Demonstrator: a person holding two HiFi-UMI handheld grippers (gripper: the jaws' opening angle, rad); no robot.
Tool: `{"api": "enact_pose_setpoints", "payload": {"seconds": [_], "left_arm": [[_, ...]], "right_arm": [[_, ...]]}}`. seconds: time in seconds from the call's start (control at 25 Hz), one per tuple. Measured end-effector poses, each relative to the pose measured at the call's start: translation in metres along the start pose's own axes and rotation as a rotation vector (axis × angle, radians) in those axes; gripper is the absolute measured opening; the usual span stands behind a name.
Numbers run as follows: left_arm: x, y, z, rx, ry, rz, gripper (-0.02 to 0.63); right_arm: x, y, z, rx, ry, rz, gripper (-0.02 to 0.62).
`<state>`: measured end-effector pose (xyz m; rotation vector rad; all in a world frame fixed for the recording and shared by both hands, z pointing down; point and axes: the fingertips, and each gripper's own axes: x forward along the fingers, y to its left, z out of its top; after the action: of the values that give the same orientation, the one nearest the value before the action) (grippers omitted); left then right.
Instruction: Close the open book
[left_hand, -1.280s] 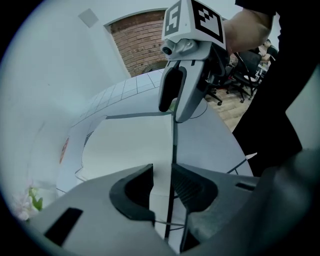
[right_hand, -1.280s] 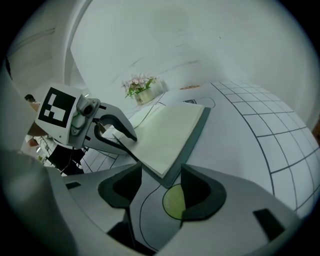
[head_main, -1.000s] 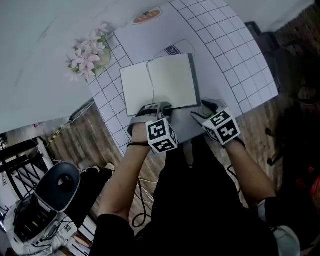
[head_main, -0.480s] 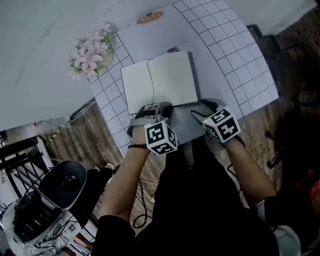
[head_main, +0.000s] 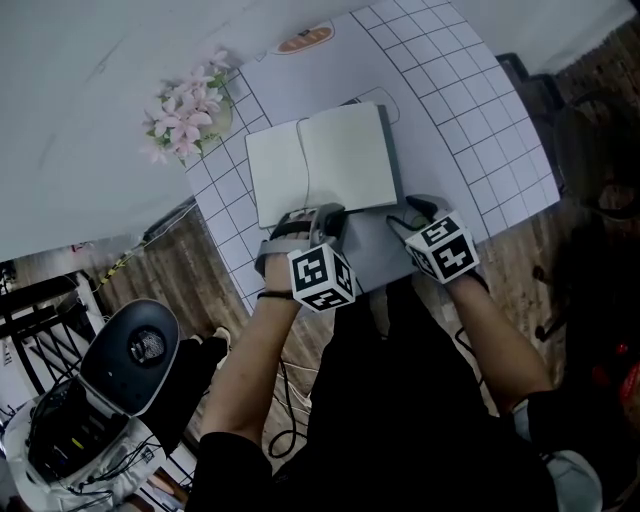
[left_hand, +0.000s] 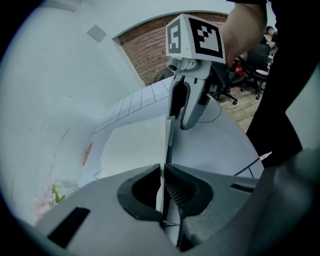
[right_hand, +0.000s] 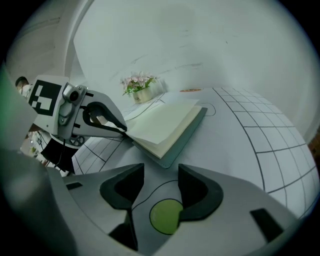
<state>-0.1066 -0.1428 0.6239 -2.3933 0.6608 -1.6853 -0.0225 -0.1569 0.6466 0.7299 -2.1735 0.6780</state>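
The open book (head_main: 325, 165) lies flat on the gridded table (head_main: 470, 120), spine pointing away from the person. The left gripper (head_main: 312, 212) sits at the book's near edge by the spine; its jaws have just been closing and now pinch a thin white page edge. The right gripper (head_main: 415, 212) hovers just off the book's near right corner, above a green dot (right_hand: 166, 216). Its jaws stand wide with nothing between them, though they have just narrowed slightly.

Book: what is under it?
The book lies on the white gridded mat. A drawn outline peeks out past its far edge. Anything else beneath is covered.
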Motion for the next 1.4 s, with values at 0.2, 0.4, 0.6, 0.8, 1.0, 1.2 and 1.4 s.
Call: {"api": "enact_pose_setpoints", "payload": {"seconds": [0.2, 0.4, 0.6, 0.8, 1.0, 1.2, 1.4], "left_arm": [[0.001, 0.001, -0.002, -0.001, 0.005, 0.005, 0.034], [0.002, 0.005, -0.01, -0.013, 0.017, -0.001, 0.017], [0.005, 0.002, -0.01, 0.02, 0.029, -0.001, 0.017], [0.012, -0.009, -0.003, 0.072, 0.03, -0.015, 0.071], [0.023, -0.011, 0.004, 0.075, 0.028, -0.016, 0.127], [0.03, -0.004, 0.011, 0.063, 0.021, -0.003, 0.127], [0.036, -0.003, 0.021, 0.027, 0.013, 0.004, 0.127]], "right_arm": [[0.005, -0.009, 0.011, -0.135, -0.011, -0.104, 0.213], [0.009, -0.006, 0.016, -0.176, -0.027, -0.106, 0.155], [0.008, -0.005, 0.018, -0.174, -0.048, -0.101, 0.141], [0.004, -0.003, 0.022, -0.163, -0.073, -0.088, 0.14], [0.001, -0.001, 0.028, -0.148, -0.095, -0.079, 0.14], [-0.003, 0.002, 0.035, -0.139, -0.12, -0.065, 0.14], [-0.007, 0.007, 0.038, -0.163, -0.142, -0.033, 0.111]]}}
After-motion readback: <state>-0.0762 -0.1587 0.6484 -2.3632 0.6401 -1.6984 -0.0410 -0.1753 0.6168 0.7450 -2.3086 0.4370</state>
